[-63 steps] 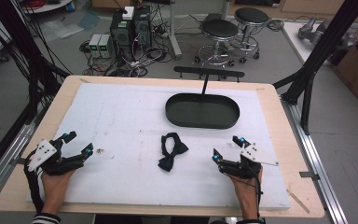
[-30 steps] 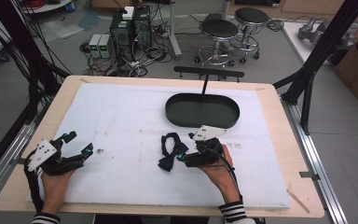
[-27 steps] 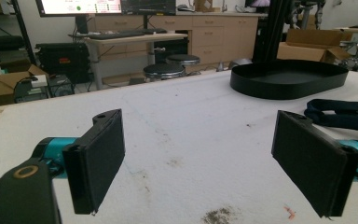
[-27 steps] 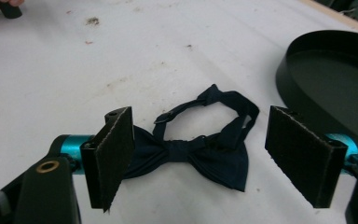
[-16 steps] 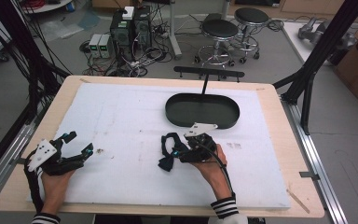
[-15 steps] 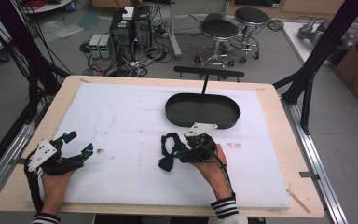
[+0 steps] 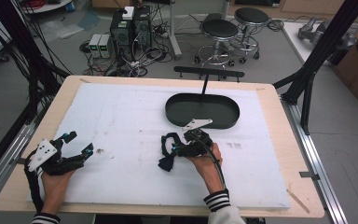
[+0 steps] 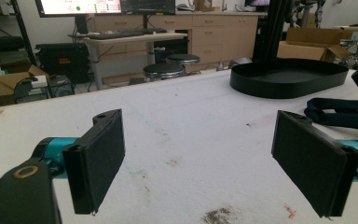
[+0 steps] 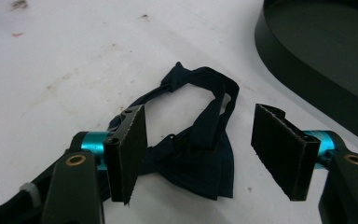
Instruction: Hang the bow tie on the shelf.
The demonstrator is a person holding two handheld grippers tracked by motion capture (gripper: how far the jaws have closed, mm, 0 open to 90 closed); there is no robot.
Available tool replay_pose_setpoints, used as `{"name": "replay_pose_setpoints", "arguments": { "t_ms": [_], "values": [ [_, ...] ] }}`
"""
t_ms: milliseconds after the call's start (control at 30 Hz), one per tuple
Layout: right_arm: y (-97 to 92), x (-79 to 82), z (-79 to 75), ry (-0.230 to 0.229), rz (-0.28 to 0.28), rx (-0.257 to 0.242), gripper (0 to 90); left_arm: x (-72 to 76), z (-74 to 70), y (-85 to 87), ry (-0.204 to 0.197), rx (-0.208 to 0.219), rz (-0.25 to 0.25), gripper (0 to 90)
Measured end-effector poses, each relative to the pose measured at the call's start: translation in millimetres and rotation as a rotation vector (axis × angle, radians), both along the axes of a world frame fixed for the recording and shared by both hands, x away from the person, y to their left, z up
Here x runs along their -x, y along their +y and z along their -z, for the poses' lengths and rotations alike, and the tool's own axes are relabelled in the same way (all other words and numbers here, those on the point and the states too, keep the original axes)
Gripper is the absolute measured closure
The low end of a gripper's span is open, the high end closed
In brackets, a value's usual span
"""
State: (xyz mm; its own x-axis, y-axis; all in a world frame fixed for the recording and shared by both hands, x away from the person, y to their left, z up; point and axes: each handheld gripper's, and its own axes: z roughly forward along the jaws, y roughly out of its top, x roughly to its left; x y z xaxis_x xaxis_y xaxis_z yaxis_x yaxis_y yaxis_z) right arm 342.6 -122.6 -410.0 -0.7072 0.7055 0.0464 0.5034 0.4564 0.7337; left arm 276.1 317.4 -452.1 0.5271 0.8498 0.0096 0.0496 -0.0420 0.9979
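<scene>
**Tongs straddling the bow tie, not gripping yet**

Right tongs [image 9: 200, 154] are part open, jaws have just been closing in, with the bow tie [image 9: 200, 140] between them. Pads aren't pressing the cloth yet, so nothing is held. Left tongs [image 8: 214, 163] are wide open and empty, parked over bare desk [image 7: 121, 116] at the near left.

Bow tie lies flat on the desk, just in front of the black tray [image 7: 202, 111], not in it.

Handling, my read: light, soft dark fabric with a floppy neck strap. It won't break, but it'll sag and dangle. Best hold is the thick centre knot or the bunched wing; grab the strap and the bow swings.

Views: the right gripper view shows the strap loop and the pad-to-cloth gap. In the high view the hand covers much of that, but it gives the layout relative to the tray.
</scene>
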Motion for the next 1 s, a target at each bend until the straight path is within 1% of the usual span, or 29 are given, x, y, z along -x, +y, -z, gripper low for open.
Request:
{"name": "replay_pose_setpoints", "arguments": {
  "t_ms": [233,367,433,567,633,833,867,1000],
  "values": [
    [9.3,-15.2,4.5,0.067,0.032,0.023,38.4,-0.2,0.0,0.1,0.002,0.002,0.0,17.7],
    [15.6,-21.8,6.8,0.105,0.051,0.044,43.7,-0.1,0.0,0.1,0.001,0.001,0.001,17.7],
    [16.9,-24.8,8.4,0.133,0.058,0.056,48.2,-0.1,0.0,0.1,0.001,0.001,0.001,17.7],
    [19.9,-26.9,13.0,0.178,0.063,0.08,49.9,-0.1,0.0,0.3,0.004,0.005,0.0,17.7],
    [19.6,-27.6,13.6,0.19,0.072,0.073,50.5,-0.2,0.0,0.2,0.003,0.005,-0.001,17.8],
    [17.8,-30.7,17.4,0.219,0.093,0.081,49.2,-0.2,0.0,0.2,0.001,0.001,0.0,17.9],
    [17.7,-30.8,17.2,0.225,0.101,0.078,50.6,-0.1,0.0,0.2,0.002,0.002,-0.001,17.9],
    [18.9,-30.6,16.5,0.218,0.094,0.091,59.3,-0.2,0.0,0.2,0.001,0.001,0.0,18.0]
  ]
}}
